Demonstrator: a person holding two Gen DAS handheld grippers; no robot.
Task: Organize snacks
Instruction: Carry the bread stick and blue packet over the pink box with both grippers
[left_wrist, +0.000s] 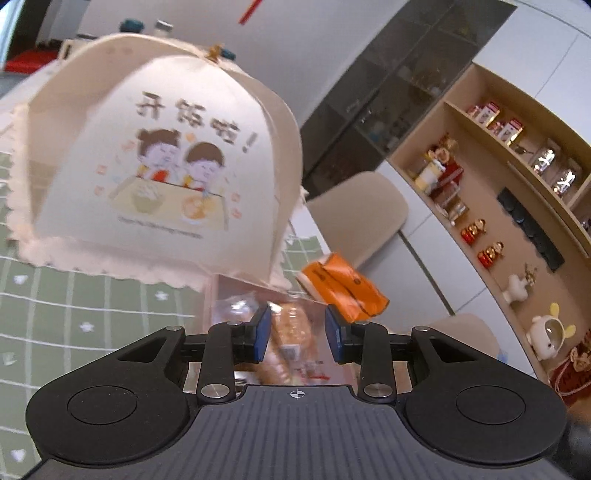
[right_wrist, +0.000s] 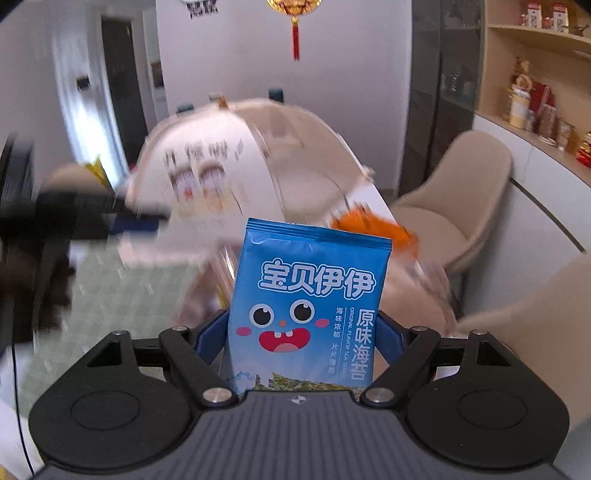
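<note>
Blue foil fills the middle of the right wrist view: a seaweed snack packet (right_wrist: 310, 306) with a cartoon face stands upright between the blue pads (right_wrist: 208, 341) of the right gripper (right_wrist: 301, 341), which press against its two side edges and hold it raised, clear of the tabletop (right_wrist: 110, 288). Behind it, blurred, rises a cream dome-shaped food cover (right_wrist: 236, 162) printed with two cartoon children, and an orange packet (right_wrist: 384, 229) shows past the blue packet's top right corner.

From the left wrist view the left gripper (left_wrist: 298, 334) has its jaws parted with a clear gap; no pad touches anything. Below that gap, farther off, lies a clear-wrapped tan snack (left_wrist: 293, 332) in what looks like a pale pink box (left_wrist: 218, 295), though blur hides its outline. Beyond the right pad lies the orange packet (left_wrist: 343, 291), near the far right edge of the green-checked tablecloth (left_wrist: 92, 317). The food cover (left_wrist: 159, 162) stands on the cloth to the left, just behind the box
</note>
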